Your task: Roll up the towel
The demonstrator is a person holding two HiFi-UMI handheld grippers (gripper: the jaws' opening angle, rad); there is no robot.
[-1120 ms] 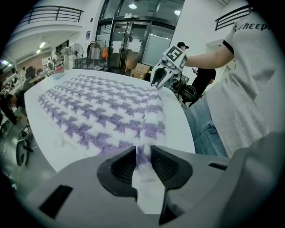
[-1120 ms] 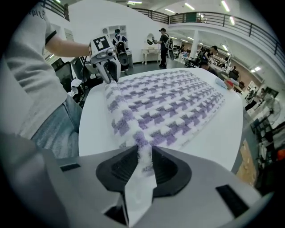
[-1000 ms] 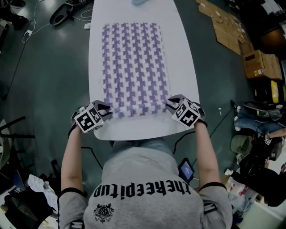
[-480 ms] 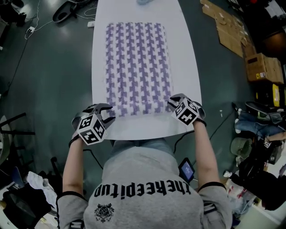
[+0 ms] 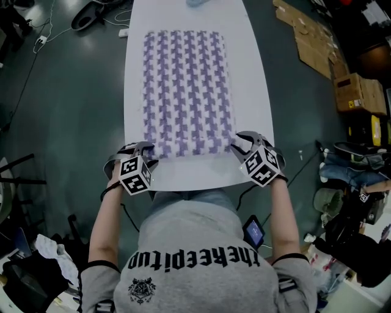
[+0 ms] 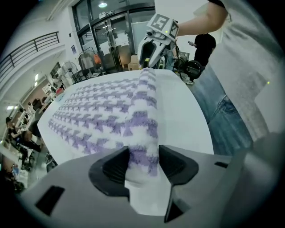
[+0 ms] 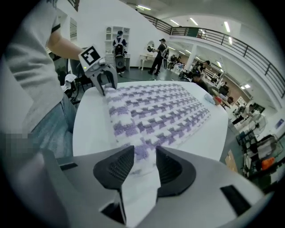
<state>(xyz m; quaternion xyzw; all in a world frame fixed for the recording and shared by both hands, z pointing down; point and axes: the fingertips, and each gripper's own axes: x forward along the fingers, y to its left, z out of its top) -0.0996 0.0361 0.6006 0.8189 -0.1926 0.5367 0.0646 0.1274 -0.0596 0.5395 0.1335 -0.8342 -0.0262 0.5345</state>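
A white towel with a purple houndstooth pattern (image 5: 186, 92) lies flat along the white table (image 5: 195, 175). Its near edge is turned over into a thin roll (image 5: 189, 148). My left gripper (image 5: 145, 151) is at the roll's left end with its jaws opening; the roll's end (image 6: 141, 153) sits loosely between the pads. At the right end, my right gripper (image 5: 239, 142) also has its jaws opening, and the towel (image 7: 141, 153) still touches both pads. Each gripper also shows in the other's view: the right gripper (image 6: 149, 62) and the left gripper (image 7: 107, 84).
The table's near edge (image 5: 189, 186) runs just in front of the person's body. A small bluish object (image 5: 197, 2) lies at the table's far end. Cardboard boxes (image 5: 357, 88) and clutter stand on the floor to the right; cables lie on the floor at the far left.
The left gripper drew back and then came in to the towel's left corner, rolling its marker cube over. The right gripper shifted slightly toward me. The roll has stayed on the table.
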